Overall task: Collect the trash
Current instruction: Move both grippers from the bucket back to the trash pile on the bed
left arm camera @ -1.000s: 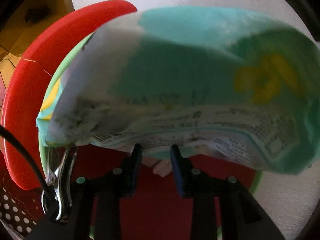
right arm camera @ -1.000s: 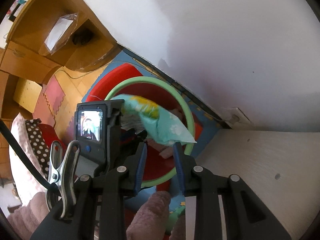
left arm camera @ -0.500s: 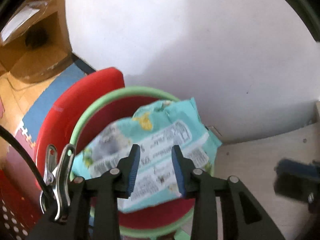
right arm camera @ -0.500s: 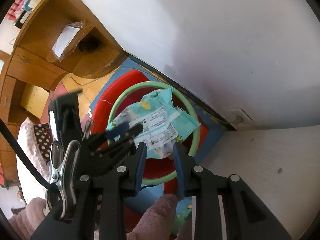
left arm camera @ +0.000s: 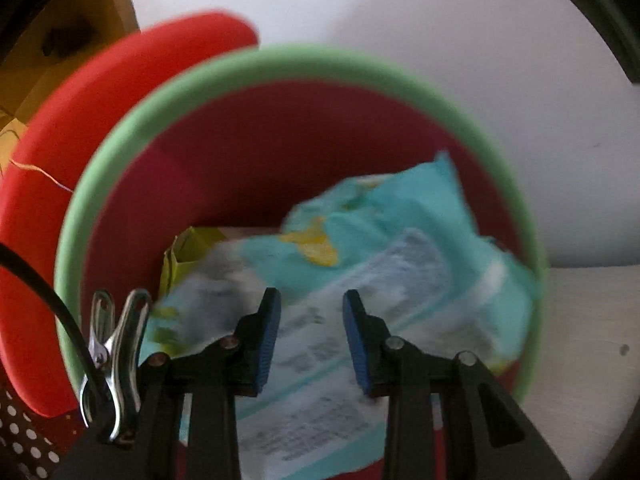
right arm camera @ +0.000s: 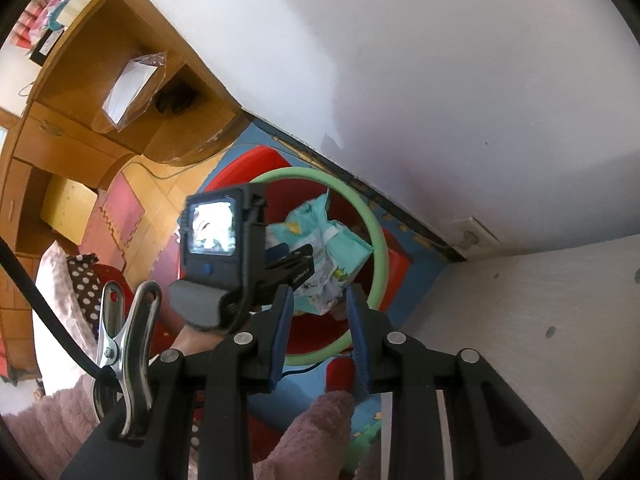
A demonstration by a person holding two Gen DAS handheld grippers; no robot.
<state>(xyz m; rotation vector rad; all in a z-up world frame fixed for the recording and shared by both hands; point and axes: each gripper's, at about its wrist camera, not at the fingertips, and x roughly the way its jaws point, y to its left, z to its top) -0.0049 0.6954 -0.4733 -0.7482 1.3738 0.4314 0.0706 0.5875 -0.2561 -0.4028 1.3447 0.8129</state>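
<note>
Packaging of thin, crinkled teal-and-white plastic film, printed with yellow shapes and a block of small text (left arm camera: 360,280), is seen lying inside the red bin with the pale green rim (left arm camera: 280,60), slumped against the far right of the bin's wall, with a yellow-green wrapper (left arm camera: 188,256) partly tucked under its left end. The packet is judged to be light, limp and somewhat slippery, so that it would fold rather than keep its shape; a pinch on a gathered crease or on the sealed end would be expected to hold better than one on the flat printed face. The left gripper (left arm camera: 312,340) is held just above the packet with its blue-padded jaws apart and nothing pressed between them. The right gripper (right arm camera: 320,328) is held higher, over the near rim of the bin, its jaws likewise apart and empty. The bin is stood on a floor of coloured interlocking foam mats (right arm camera: 120,216), in the corner formed by a white wall (right arm camera: 400,60) and a pale panel (right arm camera: 540,320), with a red lid (left arm camera: 100,100) leaning behind its rim. A wooden desk with open shelves (right arm camera: 80,100) is seen at the far left, and a polka-dot cloth (right arm camera: 84,280) lies near it.
</note>
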